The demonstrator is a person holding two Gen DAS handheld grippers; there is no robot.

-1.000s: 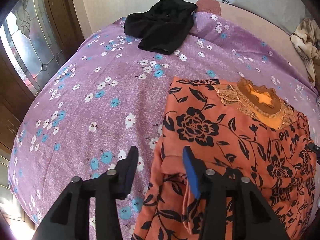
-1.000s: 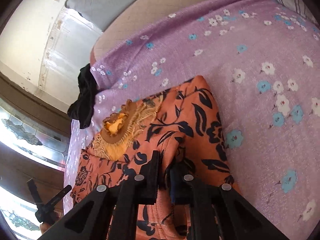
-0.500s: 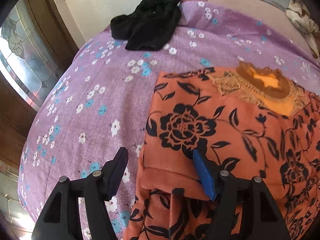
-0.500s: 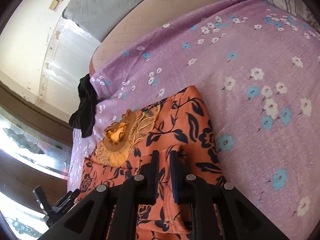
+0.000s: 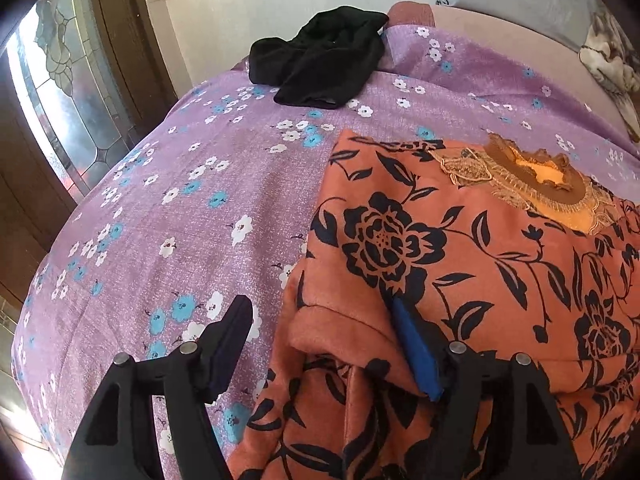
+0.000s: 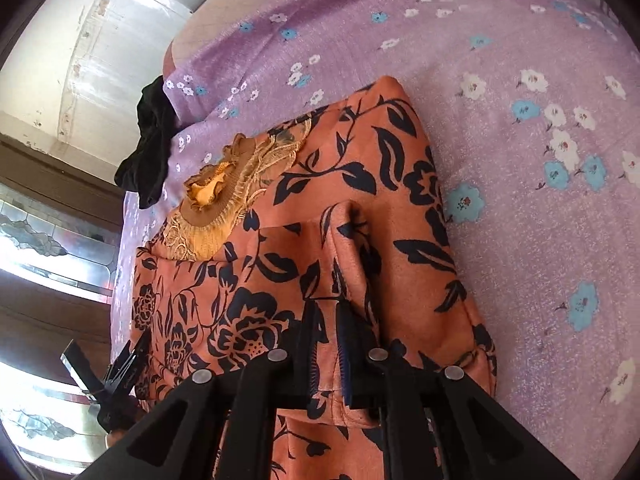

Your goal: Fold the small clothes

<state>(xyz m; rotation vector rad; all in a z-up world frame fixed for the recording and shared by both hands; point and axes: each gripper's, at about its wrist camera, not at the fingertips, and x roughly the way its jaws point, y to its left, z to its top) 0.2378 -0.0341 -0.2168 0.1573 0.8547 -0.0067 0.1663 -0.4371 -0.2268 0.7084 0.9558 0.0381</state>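
An orange garment (image 5: 440, 260) with black flowers and a gold embroidered collar (image 5: 536, 176) lies on the purple flowered bedsheet (image 5: 180, 220). My left gripper (image 5: 318, 308) is opening. The garment's folded left edge lies loose between its jaws, and the blue pad (image 5: 416, 356) rests against the cloth. In the right wrist view my right gripper (image 6: 328, 312) is shut on a raised fold of the orange garment (image 6: 300, 264), near its right side. The left gripper (image 6: 116, 380) shows small at the lower left of that view.
A crumpled black garment (image 5: 320, 60) lies at the bed's far corner, also seen as the black garment (image 6: 150, 144). A leaded-glass window (image 5: 60, 100) in a wooden frame stands to the left. A patterned blanket (image 5: 612, 60) lies at the far right.
The left jaws have spread wide apart and come lower over the garment's left edge, letting the cloth go. The right gripper stays shut on its fold and has rolled a little.
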